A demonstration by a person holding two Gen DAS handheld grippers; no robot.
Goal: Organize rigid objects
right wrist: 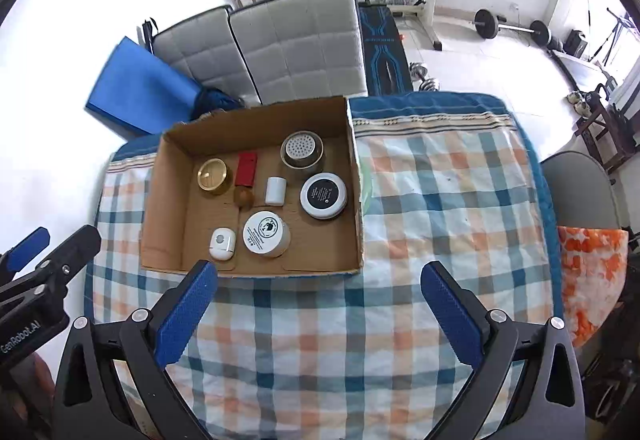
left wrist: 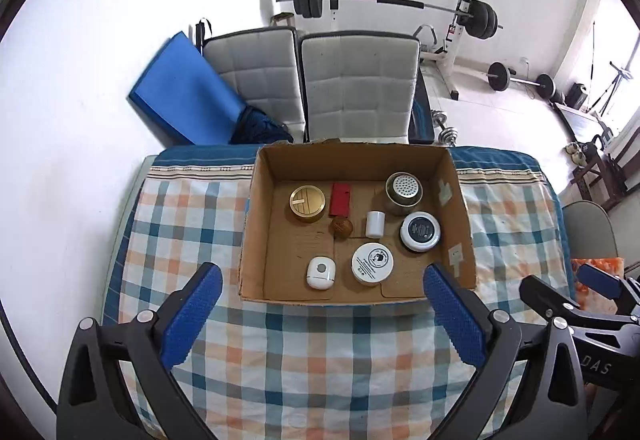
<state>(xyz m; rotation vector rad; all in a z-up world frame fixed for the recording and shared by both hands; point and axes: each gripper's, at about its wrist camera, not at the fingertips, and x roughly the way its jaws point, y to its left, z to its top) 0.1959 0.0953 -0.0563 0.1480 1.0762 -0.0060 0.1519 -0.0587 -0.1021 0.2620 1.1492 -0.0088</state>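
A cardboard box (left wrist: 256,224) (right wrist: 160,200) stands on the checked tablecloth (left wrist: 320,360) (right wrist: 440,200). Inside lie a gold round tin (left wrist: 307,203), a red block (left wrist: 341,199), a brown ball (left wrist: 341,227), a small white cylinder (left wrist: 375,224), a perforated metal jar (left wrist: 404,191), a black-lidded jar (left wrist: 420,231), a white-lidded jar (left wrist: 372,263) and a small white device (left wrist: 320,273). My left gripper (left wrist: 322,280) is open and empty, just in front of the box. My right gripper (right wrist: 320,280) is open and empty, near the box's front right corner.
Two grey padded chairs (left wrist: 356,88) stand behind the table. A blue mat (left wrist: 180,92) leans at the back left. Barbells and a rack (left wrist: 400,4) fill the room behind. An orange patterned cloth (right wrist: 592,272) hangs at the table's right side.
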